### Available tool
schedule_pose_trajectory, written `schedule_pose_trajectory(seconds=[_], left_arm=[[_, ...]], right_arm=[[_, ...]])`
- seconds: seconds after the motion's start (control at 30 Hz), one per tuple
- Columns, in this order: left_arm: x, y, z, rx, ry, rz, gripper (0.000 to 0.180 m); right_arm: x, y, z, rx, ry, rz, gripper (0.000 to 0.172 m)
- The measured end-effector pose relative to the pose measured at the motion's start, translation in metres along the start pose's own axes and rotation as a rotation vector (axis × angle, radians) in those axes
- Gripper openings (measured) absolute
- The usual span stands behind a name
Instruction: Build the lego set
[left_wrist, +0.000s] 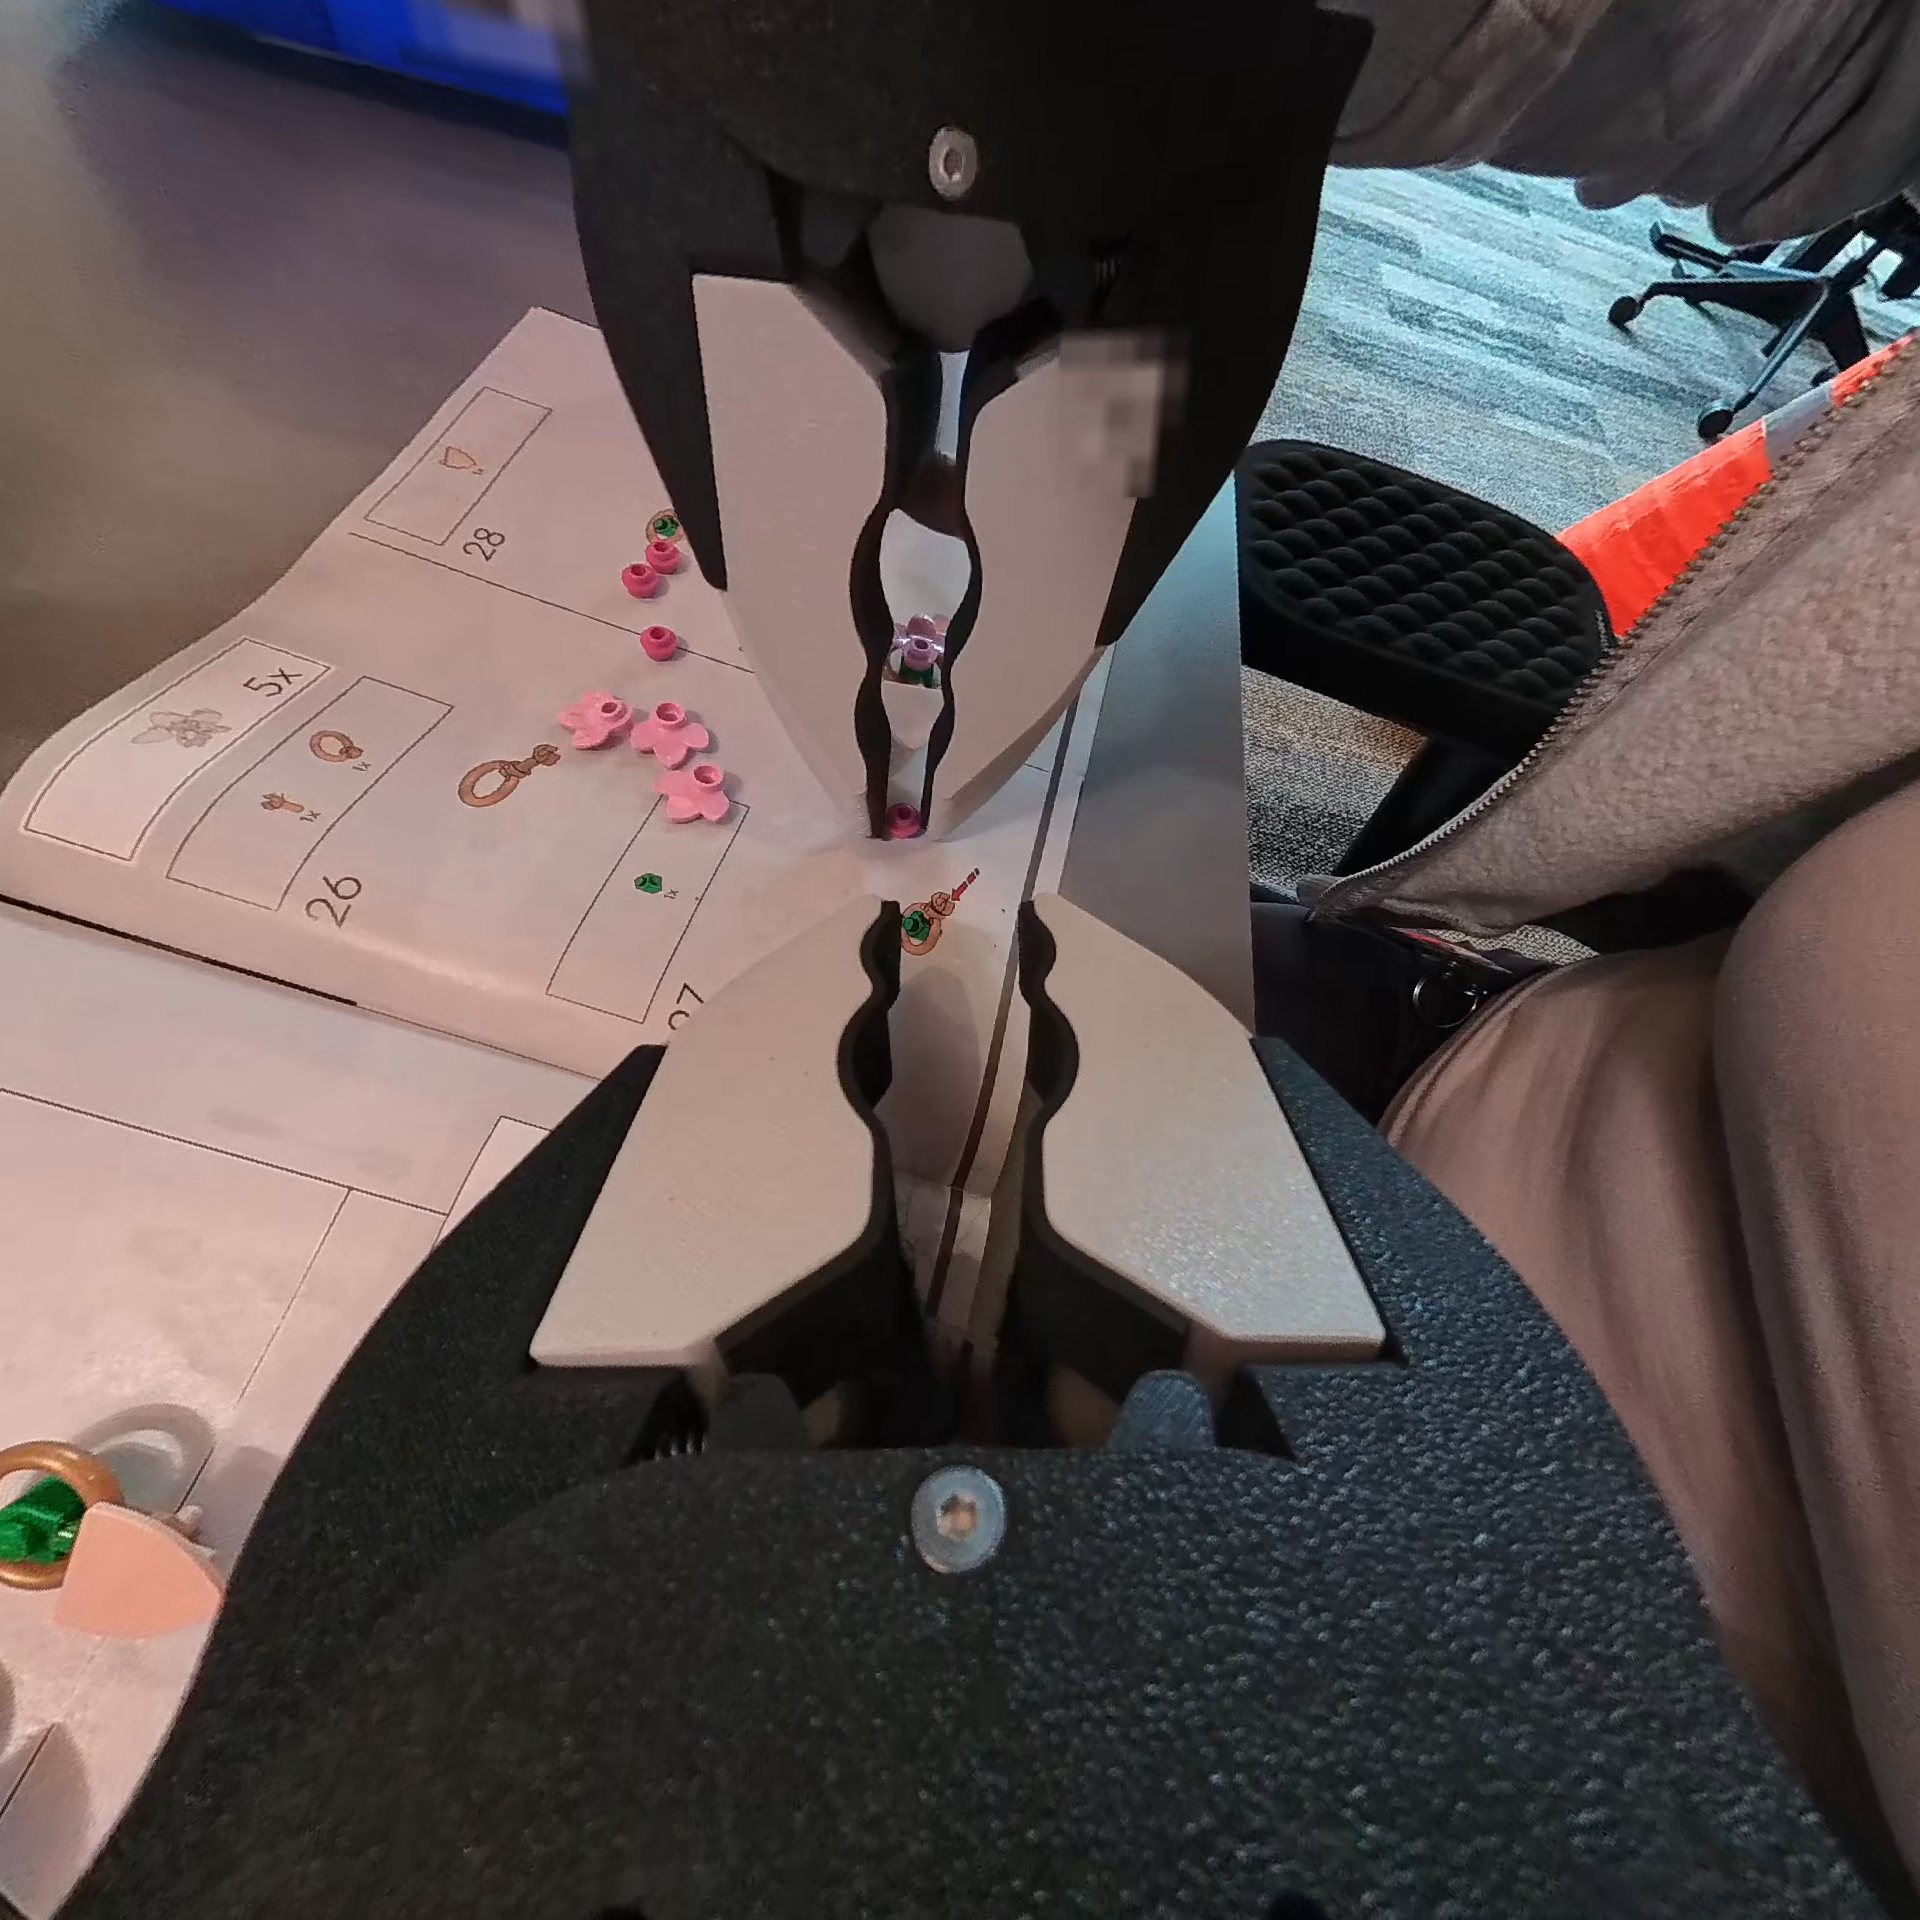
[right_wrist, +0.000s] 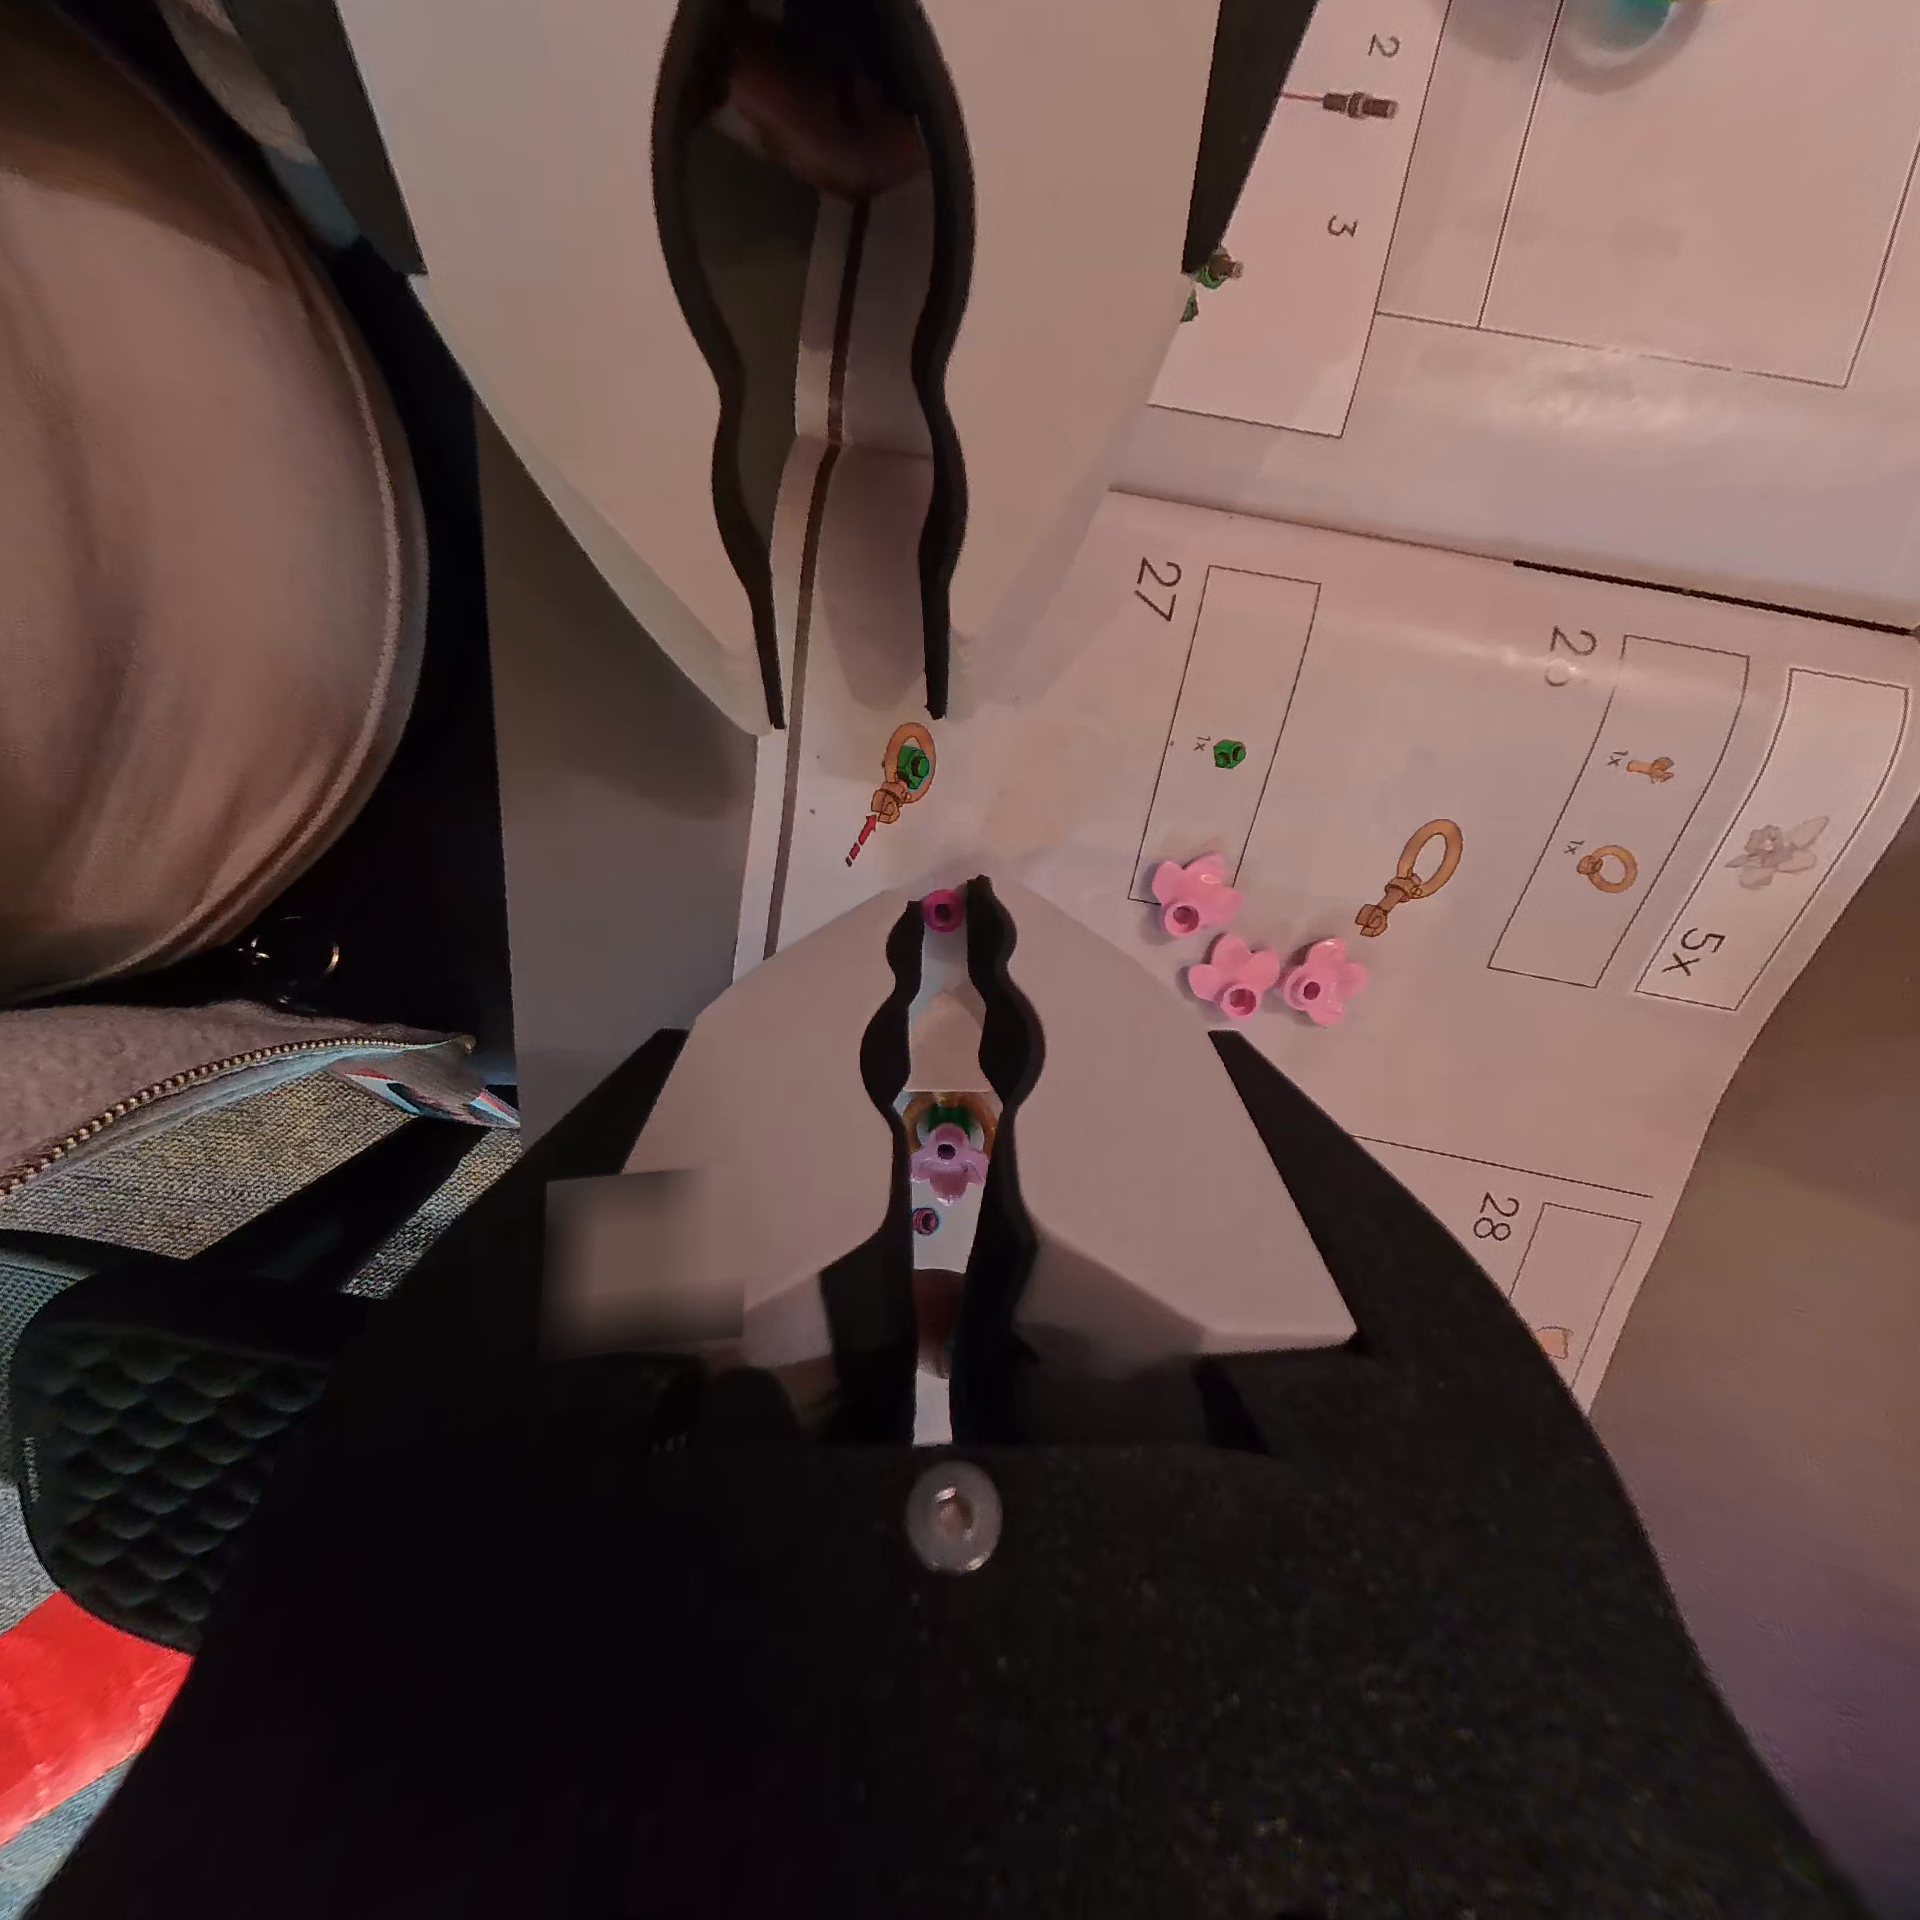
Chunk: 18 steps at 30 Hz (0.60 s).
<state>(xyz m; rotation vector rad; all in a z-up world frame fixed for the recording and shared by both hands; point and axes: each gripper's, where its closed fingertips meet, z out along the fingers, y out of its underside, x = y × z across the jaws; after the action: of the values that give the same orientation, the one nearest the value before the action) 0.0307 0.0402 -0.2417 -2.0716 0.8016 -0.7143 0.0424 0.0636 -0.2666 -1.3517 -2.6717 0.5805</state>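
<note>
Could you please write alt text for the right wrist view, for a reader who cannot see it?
The right claw pinches a small magenta round stud at its tips, above an open instruction booklet. Three pink flower pieces lie on the page to its right; the left claw faces it, open.

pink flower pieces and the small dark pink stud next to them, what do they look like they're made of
Pink flower pieces: look like moulded plastic, semi-gloss; crisp identical petals with a raised stud and small highlights.
Dark pink stud, between the right hand-held gripper's fingertips: apparently the same hard plastic, smooth, evenly coloured.
Both lie on a printed booklet, probably lightly glossy paper.
</note>
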Motion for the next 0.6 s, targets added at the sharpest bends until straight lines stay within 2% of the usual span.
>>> schedule_pose_trajectory(seconds=[0.6], left_arm=[[0.0008, 0.0007, 0.0003, -0.005, 0.006, -0.001, 0.022]], right_arm=[[-0.0003, 0.0009, -0.0007, 0.065, 0.062, -0.005, 0.005]])
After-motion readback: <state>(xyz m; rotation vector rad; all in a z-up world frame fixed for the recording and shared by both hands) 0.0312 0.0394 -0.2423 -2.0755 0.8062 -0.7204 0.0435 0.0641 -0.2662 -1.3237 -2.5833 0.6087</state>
